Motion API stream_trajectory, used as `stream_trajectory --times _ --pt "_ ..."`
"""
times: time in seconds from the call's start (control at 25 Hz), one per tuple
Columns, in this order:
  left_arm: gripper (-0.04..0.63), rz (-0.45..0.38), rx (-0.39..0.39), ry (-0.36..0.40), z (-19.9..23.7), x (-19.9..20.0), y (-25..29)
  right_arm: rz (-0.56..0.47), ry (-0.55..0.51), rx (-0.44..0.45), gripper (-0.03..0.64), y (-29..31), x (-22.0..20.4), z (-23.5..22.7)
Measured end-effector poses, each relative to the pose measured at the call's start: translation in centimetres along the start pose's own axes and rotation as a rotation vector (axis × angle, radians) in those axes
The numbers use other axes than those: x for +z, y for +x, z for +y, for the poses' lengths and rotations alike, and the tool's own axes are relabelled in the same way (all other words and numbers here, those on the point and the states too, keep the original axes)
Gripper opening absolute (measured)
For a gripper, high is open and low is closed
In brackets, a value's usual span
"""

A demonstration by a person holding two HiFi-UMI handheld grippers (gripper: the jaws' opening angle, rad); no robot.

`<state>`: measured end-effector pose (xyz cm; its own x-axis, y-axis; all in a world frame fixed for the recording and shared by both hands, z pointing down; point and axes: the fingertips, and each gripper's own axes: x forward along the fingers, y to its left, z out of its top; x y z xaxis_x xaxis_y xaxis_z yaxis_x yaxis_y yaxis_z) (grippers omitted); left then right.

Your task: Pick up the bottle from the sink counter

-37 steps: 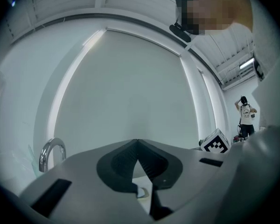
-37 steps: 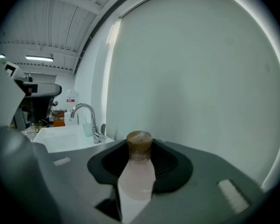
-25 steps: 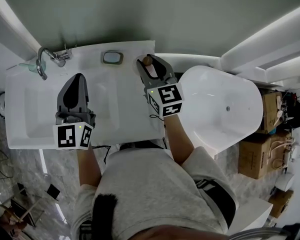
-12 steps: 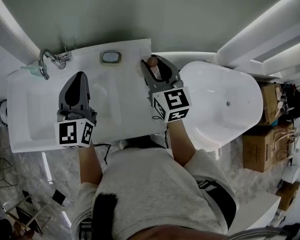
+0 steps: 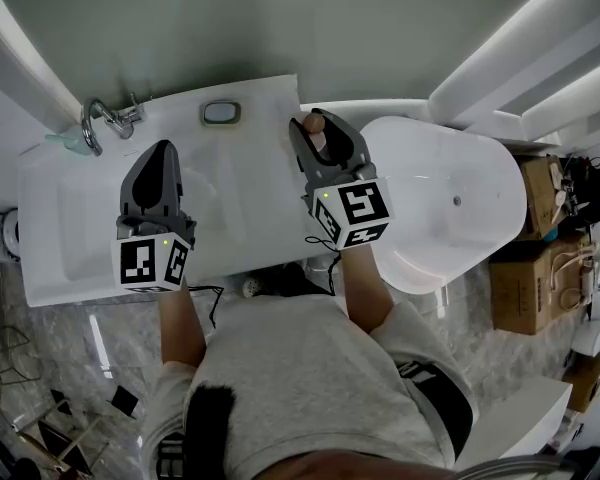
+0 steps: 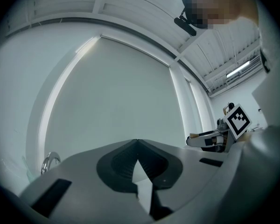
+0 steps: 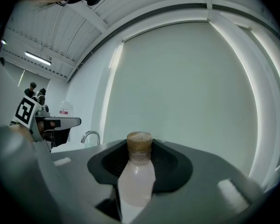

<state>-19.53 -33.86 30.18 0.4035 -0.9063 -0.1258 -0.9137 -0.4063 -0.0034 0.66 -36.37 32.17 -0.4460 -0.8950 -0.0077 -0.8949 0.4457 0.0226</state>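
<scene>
Right hand-held gripper [image 5: 316,133] clamped on the pale bottle [image 7: 136,178], which stands upright with its brown cap on top, over the right edge of the white sink surface [image 5: 235,208]. Left hand-held gripper [image 5: 158,160] clenched, empty, above the same surface

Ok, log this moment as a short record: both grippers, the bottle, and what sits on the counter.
left gripper: jaws together, nothing between them, above the sink counter
right gripper: closed on the bottle
bottle: upright, brown cap on top, pale body between the jaws
on the counter: faucet at the back left, small dish at the back edge
beside the counter: white bathtub on the right
</scene>
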Motion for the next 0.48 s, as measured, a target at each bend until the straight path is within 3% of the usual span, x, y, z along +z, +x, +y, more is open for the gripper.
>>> stream_trajectory --times 0.48 --pt "0.008 -0.021 -0.018 0.01 -1.2 1.0 -2.4 -0.045 0.001 -0.045 0.149 -3.8 1.5 0.8"
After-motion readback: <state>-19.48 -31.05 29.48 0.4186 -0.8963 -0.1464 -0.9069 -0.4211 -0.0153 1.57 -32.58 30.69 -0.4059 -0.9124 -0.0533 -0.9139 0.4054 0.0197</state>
